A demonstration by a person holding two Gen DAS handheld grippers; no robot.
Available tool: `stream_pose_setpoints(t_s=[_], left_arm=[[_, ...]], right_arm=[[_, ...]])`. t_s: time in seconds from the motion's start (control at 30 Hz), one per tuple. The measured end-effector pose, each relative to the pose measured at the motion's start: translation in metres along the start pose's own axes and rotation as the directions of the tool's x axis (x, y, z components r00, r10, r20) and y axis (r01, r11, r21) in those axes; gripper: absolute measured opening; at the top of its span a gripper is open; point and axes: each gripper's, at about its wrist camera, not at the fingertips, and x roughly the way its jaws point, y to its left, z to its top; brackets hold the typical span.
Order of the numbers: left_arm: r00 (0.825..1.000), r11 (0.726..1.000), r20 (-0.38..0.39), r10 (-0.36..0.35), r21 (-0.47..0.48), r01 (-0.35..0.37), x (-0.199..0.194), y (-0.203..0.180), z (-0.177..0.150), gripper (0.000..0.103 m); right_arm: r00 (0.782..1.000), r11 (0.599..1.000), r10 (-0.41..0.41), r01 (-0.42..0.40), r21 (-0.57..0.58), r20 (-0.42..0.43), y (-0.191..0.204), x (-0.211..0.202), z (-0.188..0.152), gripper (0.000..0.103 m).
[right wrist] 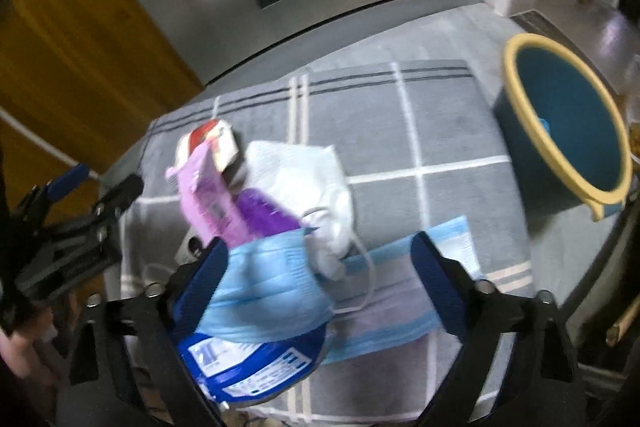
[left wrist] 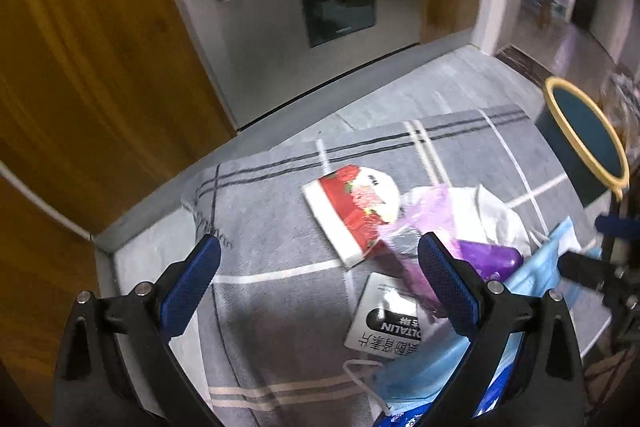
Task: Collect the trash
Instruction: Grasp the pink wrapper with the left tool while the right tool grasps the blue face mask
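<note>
A pile of trash lies on a grey checked cloth [left wrist: 280, 223]. It holds a red and white packet [left wrist: 348, 211], a white VOLTALIN sachet [left wrist: 386, 319], a purple wrapper [right wrist: 208, 191], a white mask [right wrist: 304, 175], blue face masks [right wrist: 272, 287] and a blue-labelled pouch [right wrist: 248, 367]. My left gripper [left wrist: 320, 259] is open above the cloth, left of the pile. My right gripper [right wrist: 320, 263] is open, its fingers either side of the blue masks. The left gripper also shows in the right wrist view [right wrist: 100, 187].
A teal bin with a yellow rim [right wrist: 568, 127] stands on the floor right of the cloth; it also shows in the left wrist view [left wrist: 584, 135]. A steel fridge [left wrist: 280, 7] and wooden doors [left wrist: 80, 67] stand behind. A hallway [left wrist: 580, 7] opens at the far right.
</note>
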Motion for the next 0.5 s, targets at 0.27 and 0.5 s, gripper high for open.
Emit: stream_pose_setpoints(t_s=[0.27, 0.5], left_arm=[[1.0, 1.0, -0.004, 0.011, 0.001, -0.011, 0.0, 0.002, 0.0, 0.097], [1.0, 0.999, 0.009, 0.001, 0.039, -0.002, -0.001, -0.009, 0.002, 0.097]], right_arm=[[0.985, 0.989, 0.14, -0.134, 0.061, -0.103, -0.001, 0.024, -0.004, 0.031], [0.982, 0.979, 0.189, -0.185, 0.082, -0.032, -0.004, 0.011, 0.004, 0.001]])
